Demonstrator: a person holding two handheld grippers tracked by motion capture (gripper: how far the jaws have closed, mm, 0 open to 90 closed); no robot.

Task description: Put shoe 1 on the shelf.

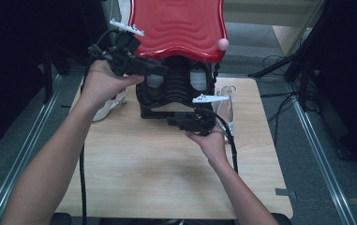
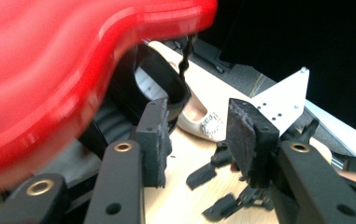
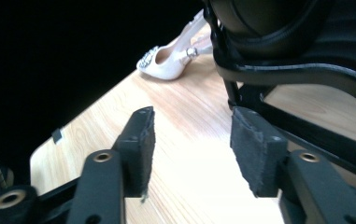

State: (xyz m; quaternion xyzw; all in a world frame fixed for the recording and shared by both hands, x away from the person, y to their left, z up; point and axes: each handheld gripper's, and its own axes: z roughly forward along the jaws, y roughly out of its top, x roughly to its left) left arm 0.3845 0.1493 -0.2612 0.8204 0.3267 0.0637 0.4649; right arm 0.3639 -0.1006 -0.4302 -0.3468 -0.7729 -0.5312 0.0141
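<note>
A black ribbed stand (image 1: pixel 176 89) with a glossy red wavy top (image 1: pixel 178 26) sits at the back middle of the wooden table (image 1: pixel 157 168). My left gripper (image 1: pixel 159 70) is at the stand's upper left, just under the red top (image 2: pixel 49 70). In the left gripper view its jaws (image 2: pixel 199 135) stand open with nothing between them. My right gripper (image 1: pixel 176 122) is low at the stand's front base. It (image 3: pixel 192 144) is open too, over bare table, with the stand's black base bar (image 3: pixel 297 70) just beside one pad.
A white jewelled heeled shoe (image 1: pixel 108 105) lies left of the stand and another (image 1: pixel 226 105) lies to its right. A pink ball (image 1: pixel 223 44) hangs at the red top's right corner. Dark floor, rails and cables surround the table.
</note>
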